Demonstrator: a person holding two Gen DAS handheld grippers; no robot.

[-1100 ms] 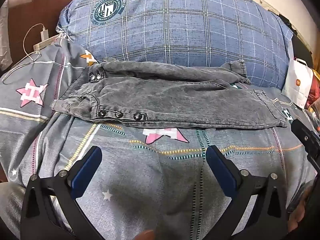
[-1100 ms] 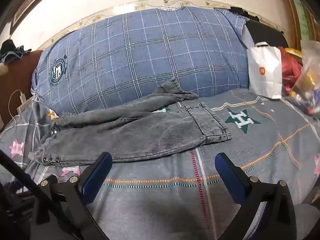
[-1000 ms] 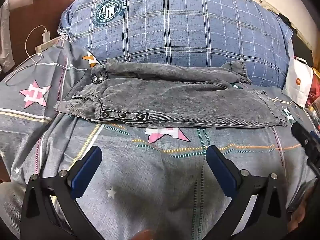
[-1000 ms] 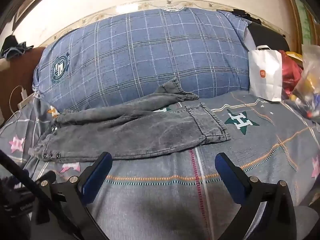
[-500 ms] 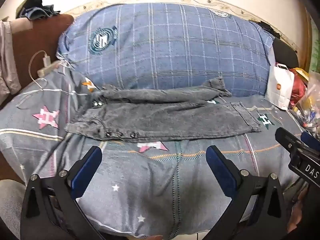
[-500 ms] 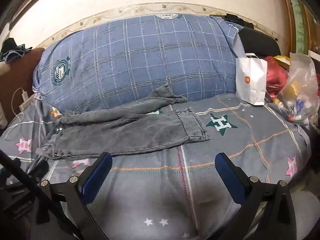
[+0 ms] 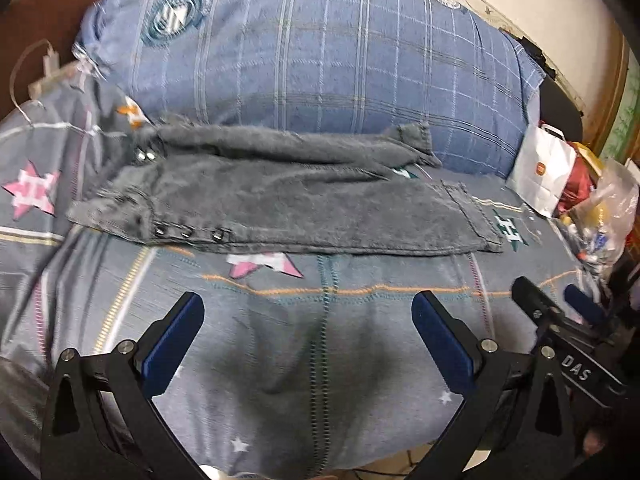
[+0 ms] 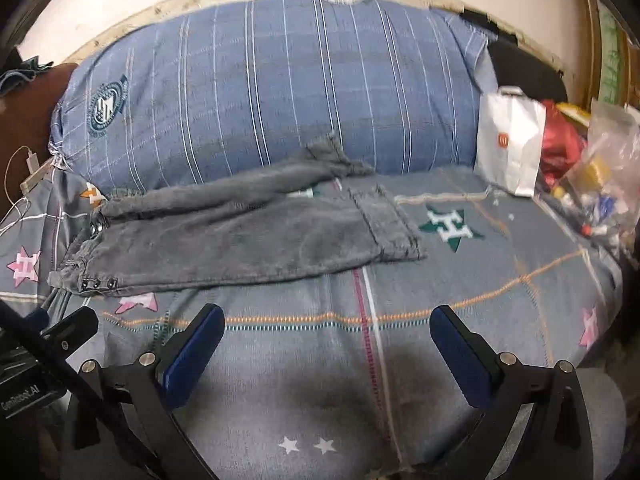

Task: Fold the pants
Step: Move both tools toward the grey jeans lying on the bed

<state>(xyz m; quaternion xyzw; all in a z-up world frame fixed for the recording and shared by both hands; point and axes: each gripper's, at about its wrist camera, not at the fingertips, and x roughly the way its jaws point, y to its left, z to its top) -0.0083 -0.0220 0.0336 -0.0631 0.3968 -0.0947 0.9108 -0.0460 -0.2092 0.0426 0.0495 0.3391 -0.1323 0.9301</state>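
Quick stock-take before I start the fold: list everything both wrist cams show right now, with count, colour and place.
pants: one, grey denim, flat on the bed, waist to the left, leg cuffs to the right
bed cover: one, grey with stars and stripes, under the pants
pillow: one large, blue plaid, behind the pants
paper bag: one, white with an orange logo, far right of the pillow
red bag: one, behind the paper bag
plastic bag: one, clear, with small items, right edge
charger cable: one, white, far left
left gripper: blue pads, open, over the bed's near edge, empty
right gripper: blue pads, open, over the near edge, empty
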